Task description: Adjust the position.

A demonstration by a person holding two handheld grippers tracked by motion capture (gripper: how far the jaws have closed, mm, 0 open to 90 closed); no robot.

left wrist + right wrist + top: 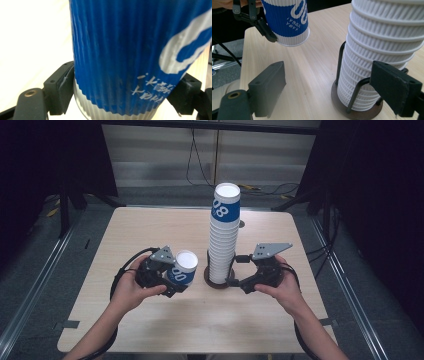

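Note:
A tall stack of ribbed blue-and-white paper cups stands in a dark wire holder at the table's middle. My left gripper is shut on a single blue-and-white cup, held tilted above the table, left of the stack. My right gripper is open just right of the holder's base, its jaws apart near the stack's foot with nothing between them.
The light wooden table has bare room at its back left and front. Its edges drop to a dark floor with metal rails and cables.

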